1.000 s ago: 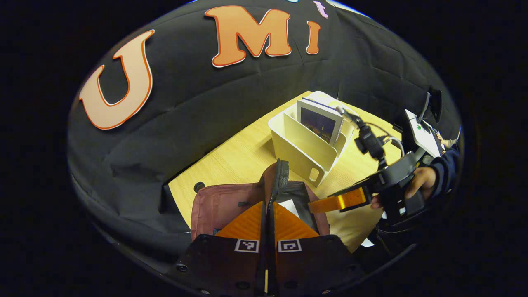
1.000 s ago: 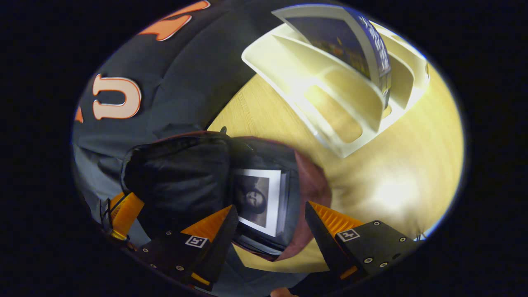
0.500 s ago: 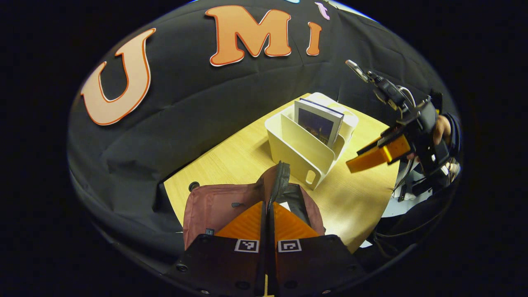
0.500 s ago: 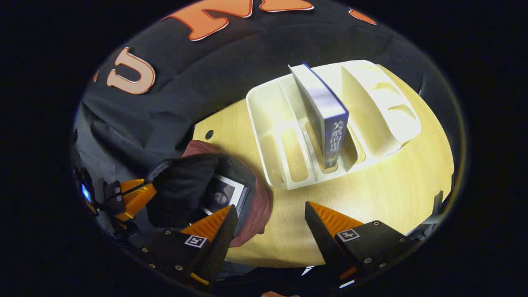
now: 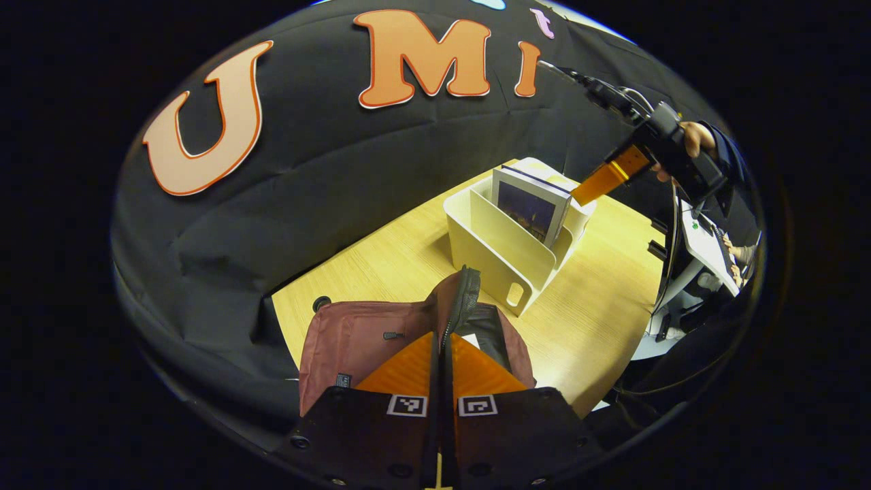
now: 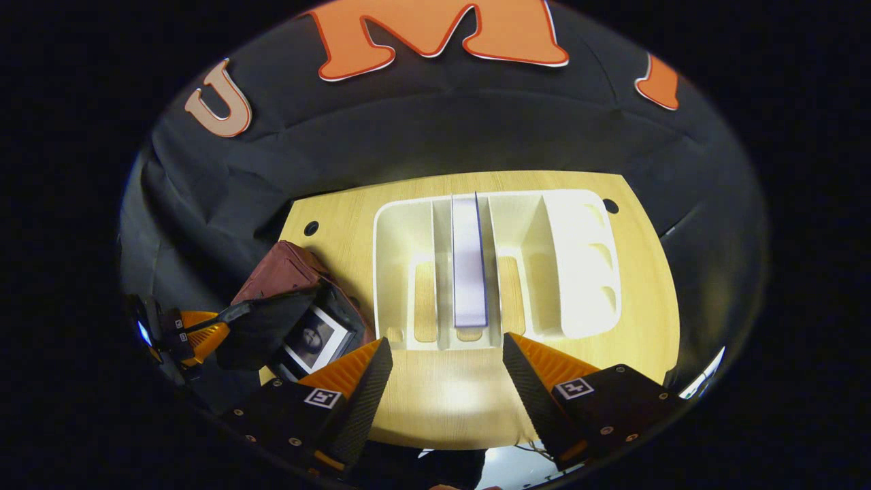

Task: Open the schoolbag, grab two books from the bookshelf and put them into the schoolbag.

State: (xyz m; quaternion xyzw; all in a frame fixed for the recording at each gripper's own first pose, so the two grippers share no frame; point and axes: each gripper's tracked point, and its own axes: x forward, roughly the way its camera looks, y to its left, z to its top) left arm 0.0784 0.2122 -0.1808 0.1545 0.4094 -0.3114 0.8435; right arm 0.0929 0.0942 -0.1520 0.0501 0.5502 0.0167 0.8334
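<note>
– Right gripper (image 6: pixel 447 354)?
– Spread wide, empty, high over the shelf (image 6: pixel 578 272); book (image 6: pixel 469 269) upright in a middle slot, straight ahead between the fingers.
– Left gripper (image 5: pixel 439 354)?
– Pinched tight on the bag (image 5: pixel 354 340) flap, holding it up. Second book (image 6: pixel 316 338) lying inside the bag, left of the right gripper.

We see a matt cloth schoolbag (image 5: pixel 354 337) pinched in the left tongs (image 5: pixel 441 354), a smooth plastic bookshelf (image 6: pixel 497 272) ahead of the right tongs (image 6: pixel 446 367), a wood-grain desk (image 6: pixel 442 401)
</note>
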